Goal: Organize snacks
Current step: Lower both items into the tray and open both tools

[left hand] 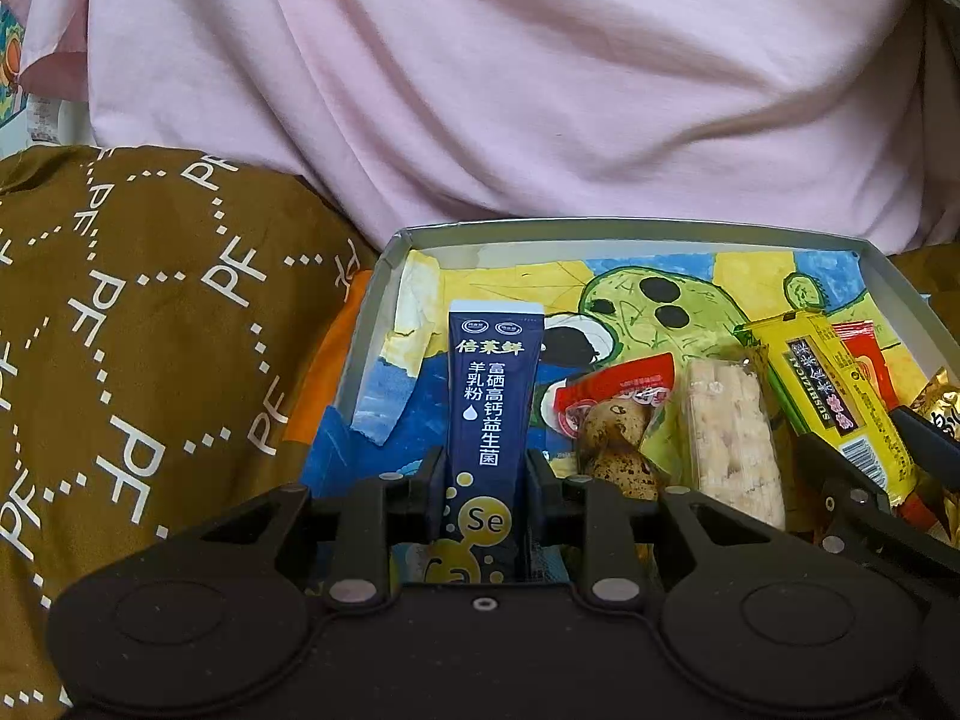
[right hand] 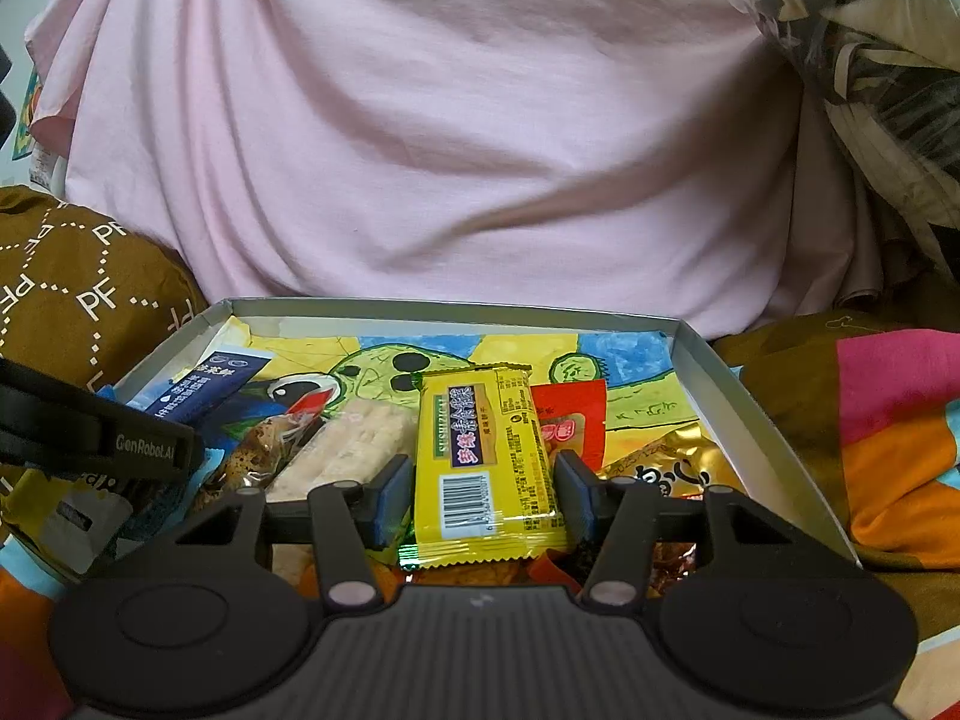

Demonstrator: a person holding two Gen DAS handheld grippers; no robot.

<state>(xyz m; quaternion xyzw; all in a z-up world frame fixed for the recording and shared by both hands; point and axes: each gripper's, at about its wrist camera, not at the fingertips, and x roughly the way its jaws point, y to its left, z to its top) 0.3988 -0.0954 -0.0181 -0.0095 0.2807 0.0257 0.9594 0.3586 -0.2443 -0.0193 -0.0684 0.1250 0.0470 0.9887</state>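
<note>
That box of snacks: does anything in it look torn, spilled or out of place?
Nothing looks spilled or torn. The box holds sealed packets lying loosely side by side. The navy sachet is pinched in the left hand-held gripper; the yellow packet lies between the right hand-held gripper's fingers.

Showing "Se" and "Ca" in yellow circles, plus white Chinese characters, on the navy stick sachet (left hand: pixel 489 414). Reading "SUSHIZHAI" along the dark label of the yellow snack packet (right hand: pixel 487 468), above a barcode. Bearing "GenRobot.AI" on the left hand-held gripper (right hand: pixel 144 450). Repeating "PF" across the brown cloth (left hand: pixel 138 312).
</note>
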